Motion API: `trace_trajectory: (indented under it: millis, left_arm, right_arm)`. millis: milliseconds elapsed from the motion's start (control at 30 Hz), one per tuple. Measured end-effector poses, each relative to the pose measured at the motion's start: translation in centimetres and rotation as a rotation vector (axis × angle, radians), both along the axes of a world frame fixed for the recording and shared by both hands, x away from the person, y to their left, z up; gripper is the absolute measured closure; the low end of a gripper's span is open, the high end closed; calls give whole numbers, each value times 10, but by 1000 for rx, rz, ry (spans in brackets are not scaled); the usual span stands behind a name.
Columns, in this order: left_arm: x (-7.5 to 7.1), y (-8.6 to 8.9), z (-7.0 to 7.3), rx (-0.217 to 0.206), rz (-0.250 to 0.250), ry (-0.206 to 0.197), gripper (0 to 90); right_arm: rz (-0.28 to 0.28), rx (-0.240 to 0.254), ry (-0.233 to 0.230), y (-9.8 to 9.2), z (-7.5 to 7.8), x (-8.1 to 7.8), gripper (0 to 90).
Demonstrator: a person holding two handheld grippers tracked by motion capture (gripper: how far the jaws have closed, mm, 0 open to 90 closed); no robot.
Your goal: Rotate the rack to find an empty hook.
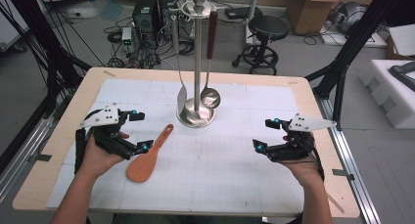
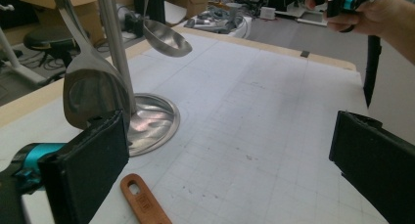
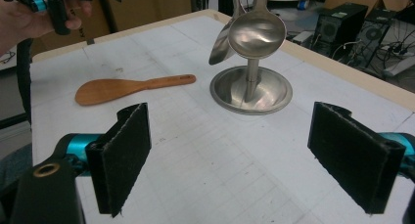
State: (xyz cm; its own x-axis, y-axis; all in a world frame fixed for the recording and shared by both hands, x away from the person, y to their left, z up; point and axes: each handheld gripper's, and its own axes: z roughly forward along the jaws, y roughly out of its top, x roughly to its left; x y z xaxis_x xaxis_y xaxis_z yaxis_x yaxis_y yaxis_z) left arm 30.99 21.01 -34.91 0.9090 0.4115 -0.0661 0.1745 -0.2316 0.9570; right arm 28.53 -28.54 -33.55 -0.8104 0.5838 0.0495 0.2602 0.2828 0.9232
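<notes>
The left gripper [image 1: 138, 131] hovers low over the table [image 1: 58, 136], jaws spread wide and empty, palm tilted inward. The wooden spatula [image 1: 147, 158] lies flat just beside its lower jaw. The right gripper [image 1: 264, 134] hangs well apart, likewise agape, facing the utensil stand [image 1: 197, 67].

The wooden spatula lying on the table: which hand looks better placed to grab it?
The left. The spatula lies right beside the left gripper, whose jaws stand open next to its handle. The right gripper, also open, hovers across the table, clearly farther away.
</notes>
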Motion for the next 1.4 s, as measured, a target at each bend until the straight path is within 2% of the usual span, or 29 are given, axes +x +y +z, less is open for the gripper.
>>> trace_trajectory:
  millis: [100,167,200,233,333,367,400,433,467,500,567,600,633,667,700,800,833,933,1000,1033,1067,1100,1233,1400]
  left_arm:
    - [4,-2,7,-10,-53,26,152]
    - [5,-3,9,-9,-61,29,237]
    - [9,-7,18,5,-75,34,295]
    - [9,-7,18,5,-75,34,325]
    - [13,-14,31,24,-67,30,355]
    - [15,-17,37,22,-70,28,418]
    - [16,-20,42,23,-75,22,418]
    - [19,-26,53,22,-91,16,463]
    - [19,-26,53,22,-91,16,488]
    - [21,-29,58,24,-98,16,488]
    - [29,-38,72,14,-133,29,543]
    - [29,-38,72,14,-133,29,573]
    - [33,-41,78,18,-138,23,573]
    - [40,-46,87,31,-139,16,610]
    - [40,-46,87,31,-139,16,627]
    - [52,-54,103,41,-142,11,673]
    - [55,-55,106,30,-148,14,692]
    - [59,-57,112,36,-145,7,728]
    - [64,-59,121,42,-132,-4,761]
    - [65,-59,123,54,-119,-21,762]
    - [65,-59,123,54,-119,-21,769]
    - [67,-60,128,65,-93,-39,802]
    - [71,-60,135,58,-79,-47,834]
    - [78,-61,145,18,-86,-46,856]
  right_arm:
    - [4,1,6,0,0,0,154]
    - [5,1,5,0,-1,0,155]
    - [5,1,11,0,-2,2,155]
    - [7,2,15,0,-2,2,155]
    - [9,7,24,-1,-4,3,155]
    - [5,5,27,-1,-5,4,155]
    - [5,5,27,-1,-5,4,155]
    - [1,9,31,-2,-6,4,156]
    - [1,9,31,-2,-6,4,156]
    - [1,12,31,-3,-5,4,156]
    - [2,13,31,-3,-5,4,157]
    - [2,13,31,-3,-5,4,157]
    - [3,13,30,-3,-5,4,157]
    - [6,12,29,-2,-5,3,157]
    - [6,12,29,-2,-5,3,157]
    - [8,19,25,-2,-4,2,159]
    - [8,21,22,-3,-4,2,159]
    - [5,23,21,-4,-3,1,159]
    - [4,26,19,-5,-3,1,159]
    - [2,27,21,-5,-3,1,159]
    - [2,27,21,-5,-3,1,159]
    - [-3,26,23,-5,-3,1,159]
    - [-2,20,30,-4,-5,2,158]
    - [-1,24,32,-4,-5,3,158]
